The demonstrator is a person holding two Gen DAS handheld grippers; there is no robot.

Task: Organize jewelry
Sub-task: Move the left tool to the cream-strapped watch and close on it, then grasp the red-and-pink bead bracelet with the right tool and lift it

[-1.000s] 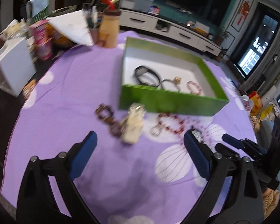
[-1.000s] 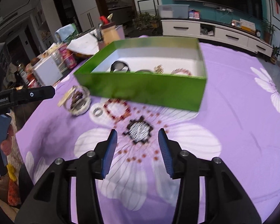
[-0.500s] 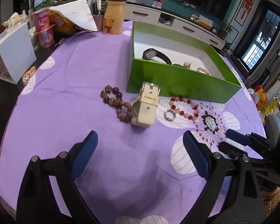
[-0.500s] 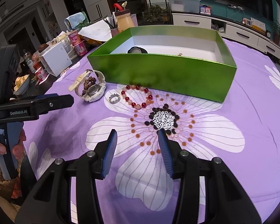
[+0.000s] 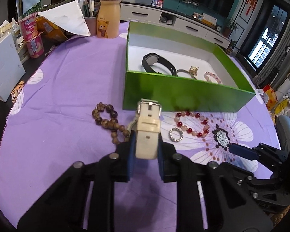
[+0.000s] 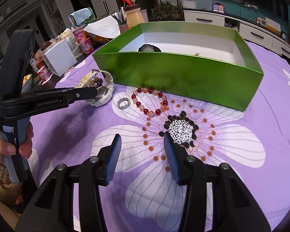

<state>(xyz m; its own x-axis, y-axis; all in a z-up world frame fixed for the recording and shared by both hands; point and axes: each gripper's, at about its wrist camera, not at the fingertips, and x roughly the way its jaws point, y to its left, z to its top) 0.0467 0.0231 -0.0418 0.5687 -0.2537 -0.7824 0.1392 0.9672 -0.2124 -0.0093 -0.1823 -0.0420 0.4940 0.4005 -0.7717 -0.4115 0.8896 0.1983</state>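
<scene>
A cream watch (image 5: pixel 147 127) lies on the purple cloth in front of the green box (image 5: pixel 183 94). My left gripper (image 5: pixel 146 141) is closing, and its blue pads press both sides of the watch strap; from the right wrist its tip (image 6: pixel 94 93) sits on the watch (image 6: pixel 106 96). Left of the watch lies a brown bead bracelet (image 5: pixel 106 119); to its right are a silver ring (image 5: pixel 175 134) and a red-pink bead bracelet (image 5: pixel 191 123). My right gripper (image 6: pixel 142 141) hangs open over the printed flower, nothing between its fingers. The box holds a black watch (image 5: pixel 156 61), a gold piece (image 5: pixel 193 70) and a pink bracelet (image 5: pixel 212 77).
A bear-printed bottle (image 5: pixel 108 17), yoghurt cups (image 5: pixel 32 36) and a white carton (image 5: pixel 3 67) crowd the far left beyond the cloth's edge. A person's hand (image 6: pixel 13 145) holds the left gripper's handle. Behind the box stands a long white cabinet (image 6: pixel 251 29).
My left gripper has come down onto the cream watch and its wide-open jaws have closed on the strap. The right gripper has drifted a little closer to the flower print, still open.
</scene>
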